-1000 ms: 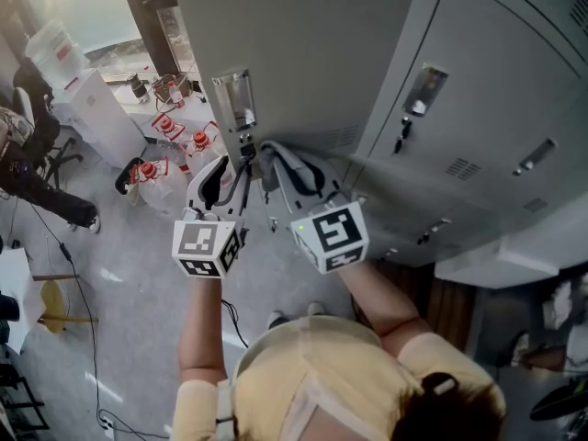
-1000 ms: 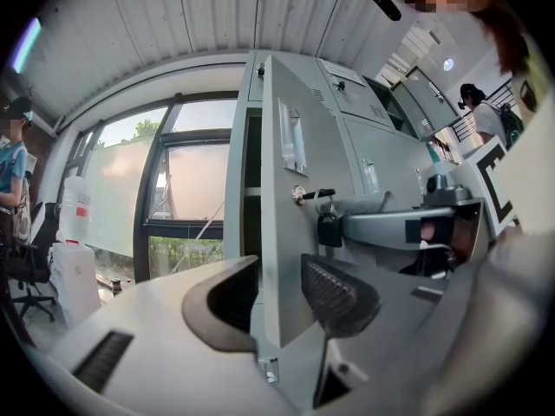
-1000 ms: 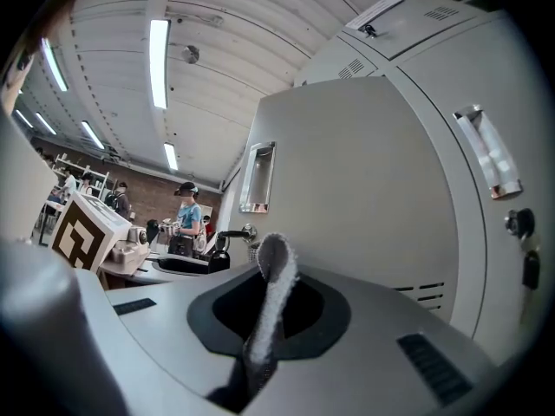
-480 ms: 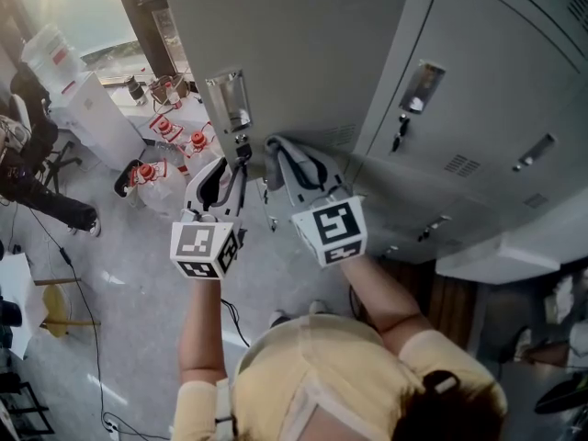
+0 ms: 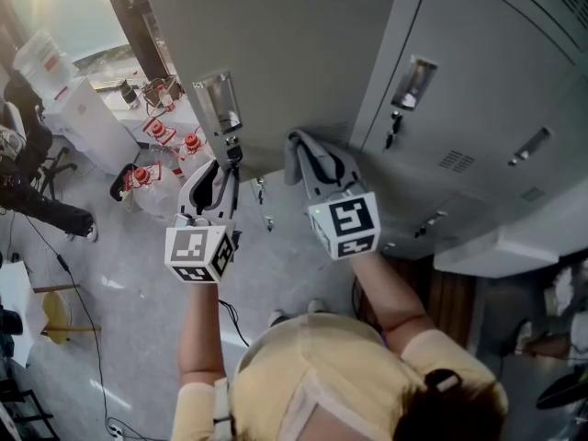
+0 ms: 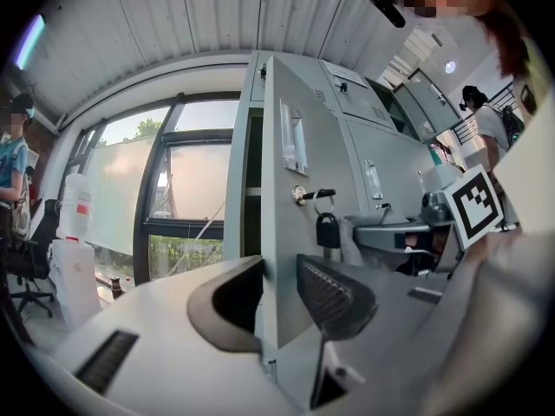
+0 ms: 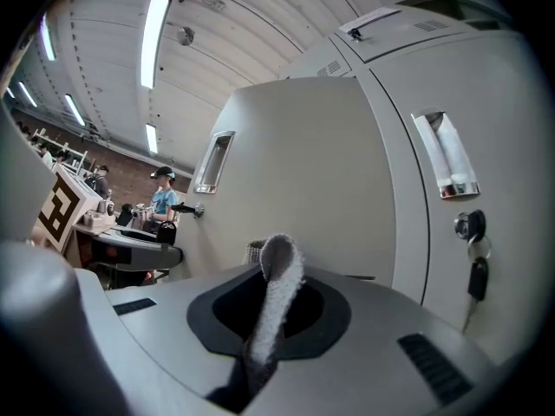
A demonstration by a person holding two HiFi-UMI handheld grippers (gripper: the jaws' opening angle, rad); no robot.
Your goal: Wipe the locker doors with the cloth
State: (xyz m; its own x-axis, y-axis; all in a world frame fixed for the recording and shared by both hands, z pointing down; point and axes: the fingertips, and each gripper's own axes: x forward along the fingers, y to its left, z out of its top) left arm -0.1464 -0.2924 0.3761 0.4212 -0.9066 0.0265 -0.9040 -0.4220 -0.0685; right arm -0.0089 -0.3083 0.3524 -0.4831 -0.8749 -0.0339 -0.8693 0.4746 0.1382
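1. At 10 o'clock from the left gripper [image 5: 224, 165] in the head view: clear water jugs [image 5: 156, 168] with red caps, standing on the pale speckled floor [image 5: 138, 283] near a boxy white unit [image 5: 87, 108].
2. At 12 o'clock of that gripper, hanging from the door's lock: a small black padlock [image 6: 328, 230], right in line with the jaws.
3. Left gripper's jaws, just drawn closer, clamped on the free edge of the open locker door [image 5: 276, 44], with ribbed black pads on either face of the thin sheet.
4. At 3 o'clock of the left: the right gripper [image 5: 308, 154], jaws pressed together on the cloth [image 5: 296, 145].
5. Cloth grey and nubbly, rising from between the jaws as a folded loop, close up to the lower door face; contact not clear.
6. Doors of smooth matte grey metal, flat and rectangular, with a shiny recessed label holder [image 5: 223, 104].
7. At 2 o'clock: the closed neighbouring door [image 5: 478, 90], a key [image 7: 476, 277] dangling from its round lock.
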